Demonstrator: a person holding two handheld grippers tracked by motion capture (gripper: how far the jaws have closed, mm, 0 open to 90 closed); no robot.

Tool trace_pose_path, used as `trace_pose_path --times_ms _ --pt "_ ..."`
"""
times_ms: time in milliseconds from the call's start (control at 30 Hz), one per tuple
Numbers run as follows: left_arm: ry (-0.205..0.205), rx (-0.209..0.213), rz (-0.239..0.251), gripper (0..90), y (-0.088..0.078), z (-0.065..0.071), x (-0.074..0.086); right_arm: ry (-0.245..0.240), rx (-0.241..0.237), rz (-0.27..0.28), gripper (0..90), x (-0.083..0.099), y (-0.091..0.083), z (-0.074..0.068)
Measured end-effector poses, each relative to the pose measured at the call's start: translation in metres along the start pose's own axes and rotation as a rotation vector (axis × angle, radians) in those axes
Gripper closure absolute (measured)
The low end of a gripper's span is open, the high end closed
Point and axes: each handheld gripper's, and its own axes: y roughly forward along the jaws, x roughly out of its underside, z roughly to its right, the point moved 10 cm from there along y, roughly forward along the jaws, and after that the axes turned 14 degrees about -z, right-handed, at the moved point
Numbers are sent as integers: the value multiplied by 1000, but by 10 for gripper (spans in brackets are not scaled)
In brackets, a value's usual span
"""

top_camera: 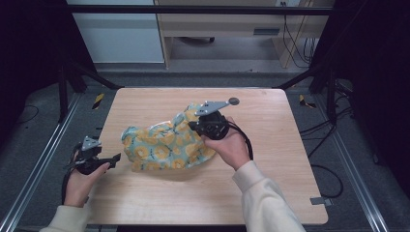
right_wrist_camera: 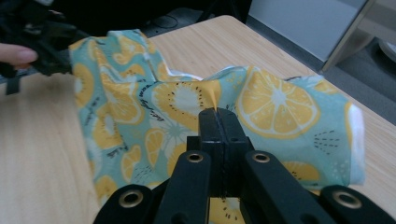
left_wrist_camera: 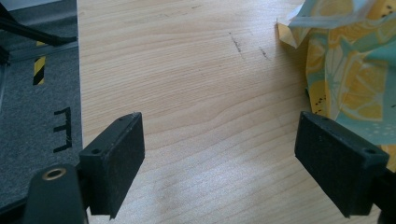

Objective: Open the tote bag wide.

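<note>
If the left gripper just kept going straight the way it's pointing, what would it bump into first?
Probably bare table: the left gripper stands open over wood. The lemon-print cloth lies just off its one side; that jaw might graze it, though depth is unclear.

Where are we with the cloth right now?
Done: the right gripper has shut on a pinch of the lemon-print cloth and lifts that part off the table. In hand: that raised fold. Left: the left gripper stands open beside the cloth's edge, touching nothing; the cloth lies crumpled, neither spread nor folded.
</note>
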Motion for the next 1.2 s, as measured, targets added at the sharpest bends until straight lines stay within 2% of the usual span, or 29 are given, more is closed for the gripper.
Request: trace_pose_path --times_ms 233,367,533,600,733,867,1033,1100,1200 --pt "-5 9 7 173 -2 1 0 -18 -34 40 900 23 -16 -33" --pt "5 9 5 192 -4 2 0 -23 -54 34 900 42 -18 -50" --pt "7 12 11 203 -6 3 -1 -7 -83 12 900 72 -13 -65" --pt "4 13 14 203 -7 3 -2 -8 -78 8 900 76 -13 -66" --pt "-6 16 18 204 -7 3 -2 7 -81 -23 900 97 -6 -71" --pt "2 18 18 204 -8 5 -2 25 -78 -42 900 107 -3 -70" --pt "6 22 12 204 -7 7 -2 42 -60 -100 900 124 6 -67" --pt "6 22 11 204 -6 7 -2 49 -53 -114 868 128 9 -65" --pt "3 23 11 203 -6 6 -2 56 -40 -116 755 126 7 -62"
